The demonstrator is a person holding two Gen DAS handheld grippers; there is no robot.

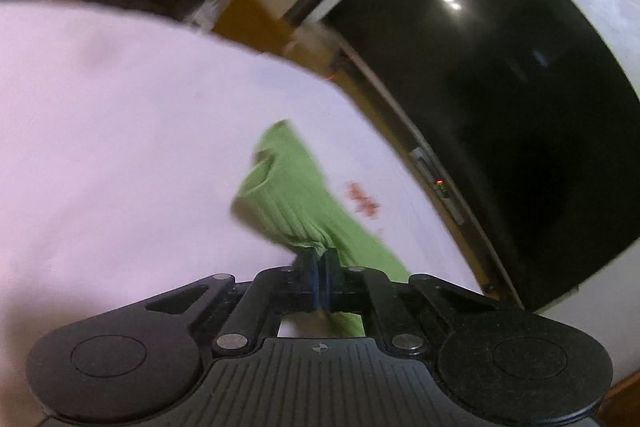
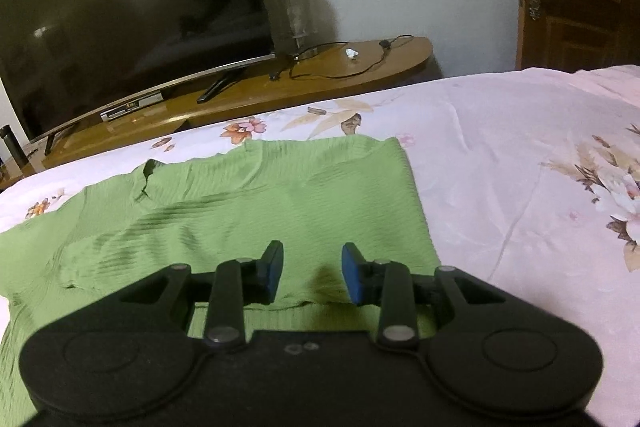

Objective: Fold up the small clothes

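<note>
Left claw (image 1: 321, 254) clamped on green garment (image 2: 256, 203) fold. Right claw (image 2: 312, 275) apart, empty; your nearest hem lies at 6 o'clock.

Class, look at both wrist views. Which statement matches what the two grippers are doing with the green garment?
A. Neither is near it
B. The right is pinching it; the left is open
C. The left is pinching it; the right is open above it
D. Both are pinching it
C: the left gripper has its jaws shut on a bunched bit of the green garment, while the right gripper hangs over it with a clear gap between its pads.
</note>
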